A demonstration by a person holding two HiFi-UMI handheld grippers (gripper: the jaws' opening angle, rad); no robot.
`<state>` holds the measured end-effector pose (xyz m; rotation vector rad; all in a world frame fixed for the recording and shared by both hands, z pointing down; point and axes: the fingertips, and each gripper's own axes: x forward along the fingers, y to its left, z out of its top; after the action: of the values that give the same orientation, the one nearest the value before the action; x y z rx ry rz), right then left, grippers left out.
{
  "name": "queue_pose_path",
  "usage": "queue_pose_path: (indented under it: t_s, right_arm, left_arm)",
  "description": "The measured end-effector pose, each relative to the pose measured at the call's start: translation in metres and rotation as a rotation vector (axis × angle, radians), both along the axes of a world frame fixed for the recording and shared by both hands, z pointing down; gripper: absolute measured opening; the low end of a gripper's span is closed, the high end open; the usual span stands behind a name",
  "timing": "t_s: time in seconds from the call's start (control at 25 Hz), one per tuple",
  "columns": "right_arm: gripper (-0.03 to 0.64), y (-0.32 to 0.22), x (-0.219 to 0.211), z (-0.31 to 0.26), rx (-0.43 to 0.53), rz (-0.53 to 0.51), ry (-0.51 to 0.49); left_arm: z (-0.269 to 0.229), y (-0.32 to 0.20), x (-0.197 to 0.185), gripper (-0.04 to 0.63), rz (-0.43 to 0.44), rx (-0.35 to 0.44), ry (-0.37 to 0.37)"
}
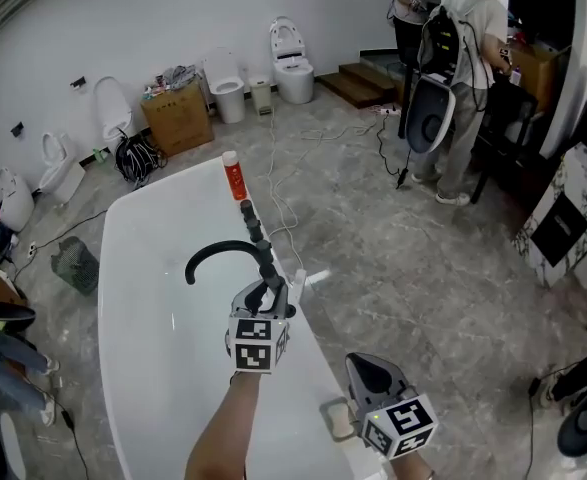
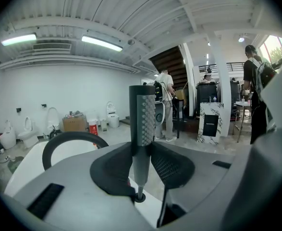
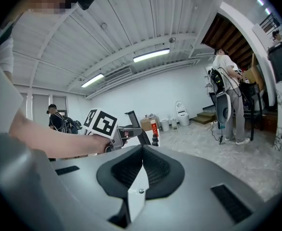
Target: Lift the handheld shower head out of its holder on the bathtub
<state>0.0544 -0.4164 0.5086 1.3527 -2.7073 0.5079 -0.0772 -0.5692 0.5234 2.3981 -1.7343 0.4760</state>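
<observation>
Shower head (image 2: 141, 119) stands upright, clamped in left claw (image 2: 141, 158).

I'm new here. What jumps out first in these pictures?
A slim shower head stands upright, clamped in the left gripper, over a big white bathtub with a black arched spout. The right gripper is shut and empty. Toilets stand along the far wall.
</observation>
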Motion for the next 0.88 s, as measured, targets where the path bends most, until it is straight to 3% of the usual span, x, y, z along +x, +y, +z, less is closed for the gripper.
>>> queue_pose_path:
  t_s: [0.4, 0.88]
  right_arm:
    - [0.006, 0.069, 0.01, -0.069, 0.036, -0.011, 0.027]
    - [0.006, 0.132, 0.006, -0.134, 0.14, -0.007, -0.02]
  left_arm:
    - [-0.087, 0.064, 0.023, 0.138, 0.039, 0.089, -0.019]
    - [-0.168, 0.125, 0.033, 0.138, 0.082, 0.152, -0.042]
